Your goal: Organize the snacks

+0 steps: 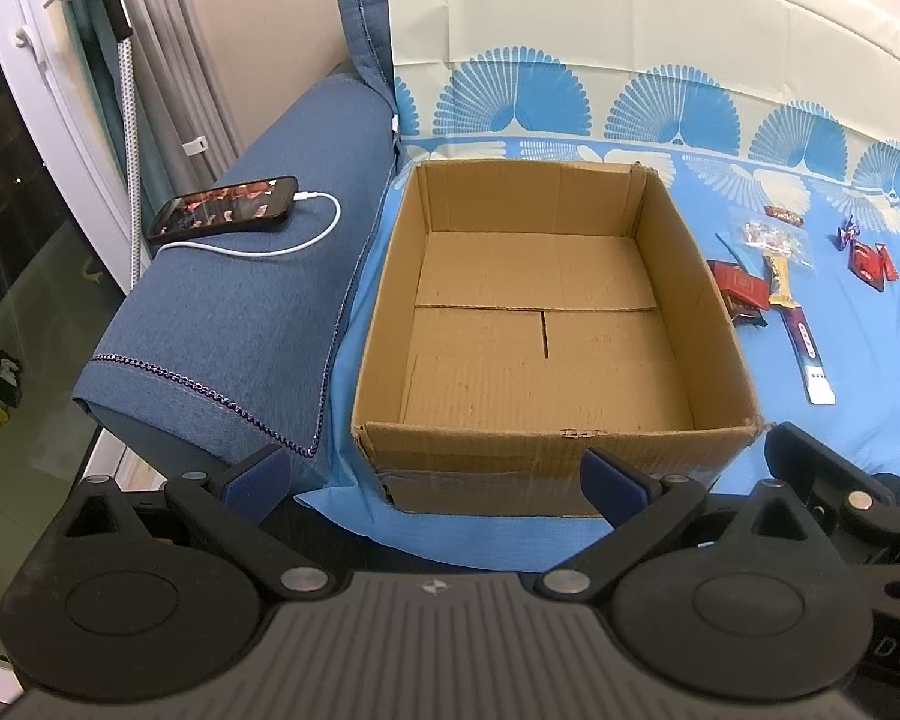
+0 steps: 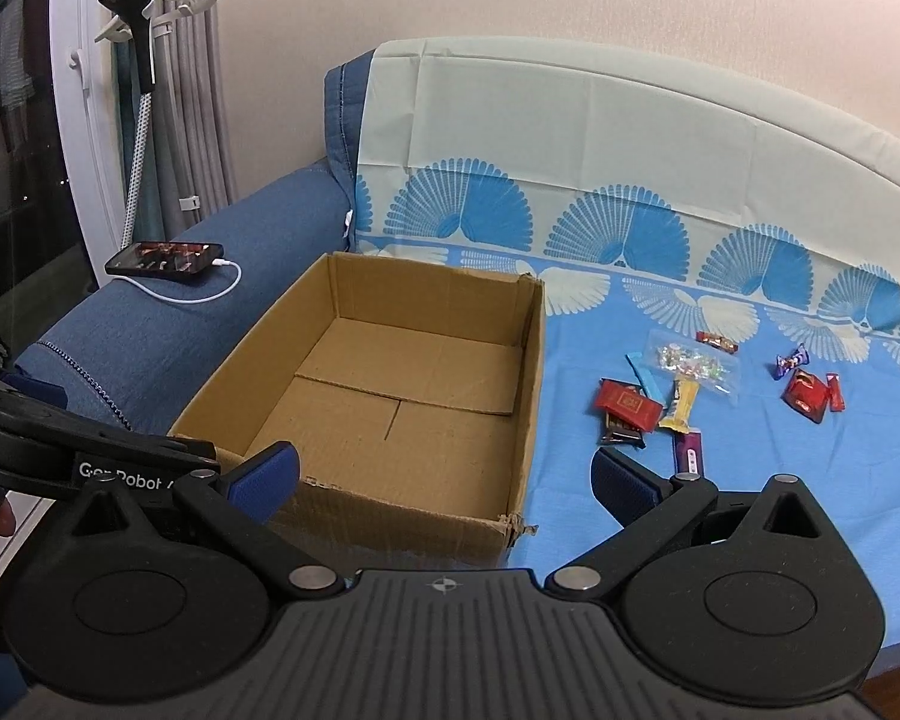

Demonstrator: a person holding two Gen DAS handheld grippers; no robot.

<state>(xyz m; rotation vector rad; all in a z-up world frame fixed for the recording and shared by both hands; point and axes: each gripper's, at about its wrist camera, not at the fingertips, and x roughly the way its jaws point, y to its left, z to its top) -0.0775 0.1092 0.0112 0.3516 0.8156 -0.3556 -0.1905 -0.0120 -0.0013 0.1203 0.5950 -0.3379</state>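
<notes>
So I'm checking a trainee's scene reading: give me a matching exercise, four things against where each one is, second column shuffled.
Things:
1. cardboard box
2. phone
3. purple bar
4. clear candy bag

Places:
A. on the sofa armrest, cable plugged in
B. on the blue cloth, empty, left of the snacks
C. nearest the right gripper's fingers
D. behind the yellow bar

Pairs: 1-B, 2-A, 3-C, 4-D
</notes>
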